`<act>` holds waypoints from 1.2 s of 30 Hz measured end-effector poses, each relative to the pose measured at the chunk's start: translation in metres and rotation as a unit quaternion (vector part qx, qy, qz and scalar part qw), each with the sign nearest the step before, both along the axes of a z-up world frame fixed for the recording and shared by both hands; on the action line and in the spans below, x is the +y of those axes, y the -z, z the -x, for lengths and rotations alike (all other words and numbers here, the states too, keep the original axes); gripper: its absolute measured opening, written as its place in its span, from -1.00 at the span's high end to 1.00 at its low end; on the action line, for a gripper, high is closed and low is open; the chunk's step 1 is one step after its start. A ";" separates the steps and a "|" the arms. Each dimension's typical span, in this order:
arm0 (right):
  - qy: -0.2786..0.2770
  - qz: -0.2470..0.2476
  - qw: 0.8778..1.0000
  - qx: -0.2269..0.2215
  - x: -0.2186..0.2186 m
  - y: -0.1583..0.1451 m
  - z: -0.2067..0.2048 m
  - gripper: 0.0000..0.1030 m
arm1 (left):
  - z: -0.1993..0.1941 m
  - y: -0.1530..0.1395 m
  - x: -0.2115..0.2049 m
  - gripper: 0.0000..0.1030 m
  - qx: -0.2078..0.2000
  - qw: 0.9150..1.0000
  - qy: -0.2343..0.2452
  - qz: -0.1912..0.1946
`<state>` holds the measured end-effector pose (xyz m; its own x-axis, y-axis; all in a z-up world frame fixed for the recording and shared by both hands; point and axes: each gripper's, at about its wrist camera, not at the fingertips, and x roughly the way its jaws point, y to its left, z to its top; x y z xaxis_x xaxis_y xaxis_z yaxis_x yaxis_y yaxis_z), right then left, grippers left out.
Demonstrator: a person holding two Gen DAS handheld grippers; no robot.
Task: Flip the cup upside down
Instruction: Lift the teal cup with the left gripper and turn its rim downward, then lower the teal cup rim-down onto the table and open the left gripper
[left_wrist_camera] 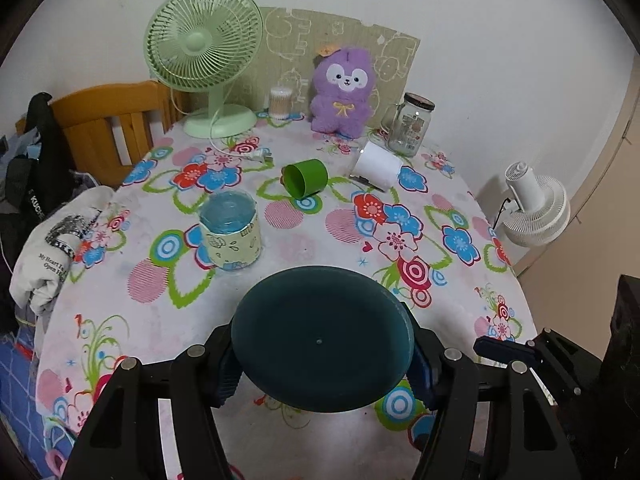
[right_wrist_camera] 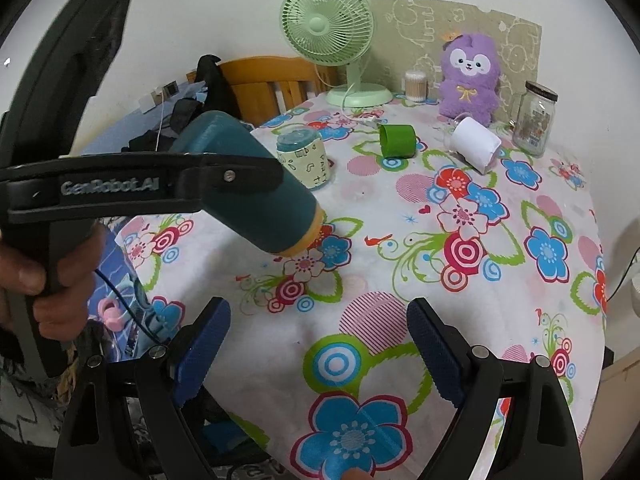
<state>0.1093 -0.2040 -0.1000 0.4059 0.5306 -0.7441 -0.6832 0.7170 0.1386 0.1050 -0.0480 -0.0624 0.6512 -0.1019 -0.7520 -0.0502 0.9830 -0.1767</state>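
We find the left gripper [left_wrist_camera: 322, 364] clamped on the teal cup [right_wrist_camera: 256, 184], held tilted above the table [right_wrist_camera: 500, 280], base up and orange rim down, near the tablecloth. The cup looks like rigid, light plastic with a smooth wall (likely to slip under a loose hold); we judge the mid-body grip sound. The right gripper [right_wrist_camera: 318, 354] hangs spread wide, holding nothing.
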 end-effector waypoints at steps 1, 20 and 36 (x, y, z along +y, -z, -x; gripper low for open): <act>-0.001 0.001 1.000 0.000 0.001 0.000 0.002 -0.77 | 0.002 0.000 0.000 -0.34 0.001 1.000 0.000 -0.004; 0.015 0.002 1.000 0.016 -0.008 0.016 -0.006 -0.78 | -0.011 0.045 -0.008 -0.56 0.040 0.998 -0.008 -0.040; 0.013 0.005 1.000 0.011 -0.001 0.013 -0.006 -0.78 | -0.006 0.035 -0.006 -0.67 0.023 0.999 -0.005 -0.031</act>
<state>0.1148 -0.2046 -0.1127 0.4029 0.5132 -0.7578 -0.6611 0.7358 0.1468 0.1111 -0.0542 -0.0978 0.6159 -0.0477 -0.7864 -0.0659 0.9915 -0.1118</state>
